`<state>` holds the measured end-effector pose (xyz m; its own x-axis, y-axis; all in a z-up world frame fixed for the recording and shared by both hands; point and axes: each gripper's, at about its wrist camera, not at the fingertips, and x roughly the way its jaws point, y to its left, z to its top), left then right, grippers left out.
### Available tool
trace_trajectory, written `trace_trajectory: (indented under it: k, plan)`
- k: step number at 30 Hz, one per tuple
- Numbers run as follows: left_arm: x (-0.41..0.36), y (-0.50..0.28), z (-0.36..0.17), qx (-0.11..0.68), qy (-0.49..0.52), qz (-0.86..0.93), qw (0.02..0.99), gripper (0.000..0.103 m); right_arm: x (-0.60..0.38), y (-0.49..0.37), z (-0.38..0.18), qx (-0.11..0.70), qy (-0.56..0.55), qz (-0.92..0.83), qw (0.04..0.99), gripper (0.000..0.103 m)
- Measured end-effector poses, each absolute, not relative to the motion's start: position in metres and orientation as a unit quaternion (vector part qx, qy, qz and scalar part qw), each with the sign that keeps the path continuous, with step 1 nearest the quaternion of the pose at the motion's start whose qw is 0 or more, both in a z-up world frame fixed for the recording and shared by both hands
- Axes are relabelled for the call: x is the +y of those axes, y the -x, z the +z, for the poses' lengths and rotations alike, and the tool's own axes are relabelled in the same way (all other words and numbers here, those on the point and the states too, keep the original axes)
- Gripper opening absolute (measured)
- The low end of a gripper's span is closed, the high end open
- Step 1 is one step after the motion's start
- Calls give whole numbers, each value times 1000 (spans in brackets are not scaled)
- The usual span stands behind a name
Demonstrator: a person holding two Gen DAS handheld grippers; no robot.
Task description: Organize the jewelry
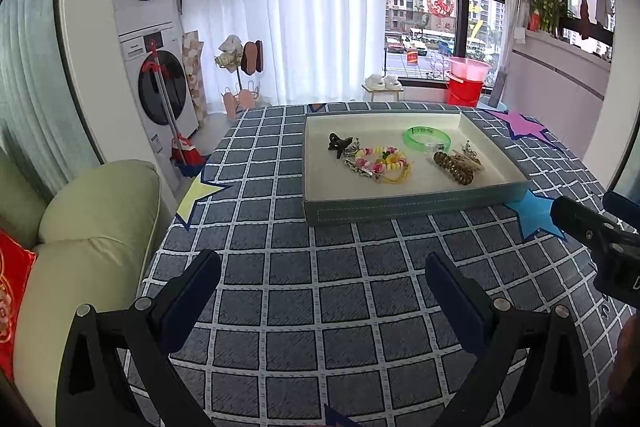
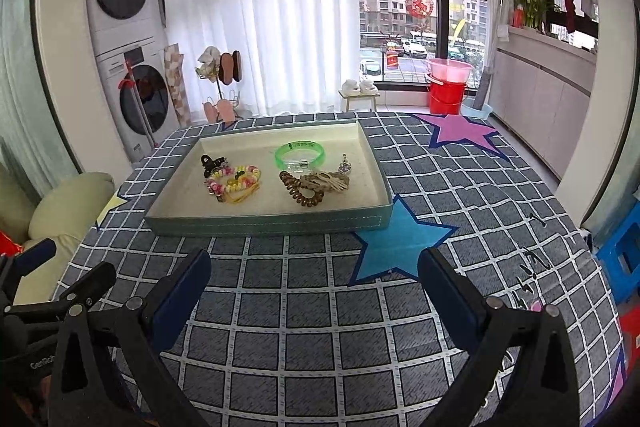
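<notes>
A shallow grey-green tray (image 1: pixel 400 213) (image 2: pixel 272 223) with a cream inside lies on the checked tablecloth. In it lie a green bangle (image 1: pixel 427 139) (image 2: pixel 300 151), a black claw clip (image 1: pixel 339 143) (image 2: pixel 210 163), a pink-and-yellow bead bracelet (image 1: pixel 380 159) (image 2: pixel 236 179), a brown coil hair tie (image 1: pixel 452 167) (image 2: pixel 298 191) and a small silver charm (image 2: pixel 345 165). My left gripper (image 1: pixel 322 279) hovers open over bare cloth in front of the tray. Likewise my right gripper (image 2: pixel 314 277) is open and empty, short of the tray's near wall.
Paper stars are stuck on the cloth: yellow (image 1: pixel 198 193), blue (image 2: pixel 400 241), purple (image 2: pixel 460 131). A cream sofa (image 1: pixel 80 247) borders the table's left edge. The right gripper's body (image 1: pixel 600 239) shows at the left view's right side. Stacked washers, red buckets and a window lie beyond.
</notes>
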<state>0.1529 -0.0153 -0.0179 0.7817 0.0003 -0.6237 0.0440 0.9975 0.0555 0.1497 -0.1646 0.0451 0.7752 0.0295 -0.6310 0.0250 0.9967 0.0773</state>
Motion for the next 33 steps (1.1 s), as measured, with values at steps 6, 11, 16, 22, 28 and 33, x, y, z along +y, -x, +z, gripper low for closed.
trace_trajectory:
  k: [6,11,16,22,28,33]
  plan:
    - [-15,-153,-18,332,-29,-11,943,103,-163,-149,46,334,-39,2,942,103]
    - [-14,-154,-18,334,-28,-11,942,103,-163,-148,46,334,-40,2,942,103]
    - [-15,-154,-20,337,-29,-12,941,103,-162,-148,47,335,-39,3,941,103]
    - [-16,-154,-20,337,-29,-13,941,103,-162,-148,47,335,-40,4,941,103]
    - [-15,-154,-20,337,-30,-13,941,103,-161,-148,48,335,-40,5,942,103]
    - [-16,-153,-19,336,-30,-13,941,103,-161,-148,48,335,-40,5,941,103]
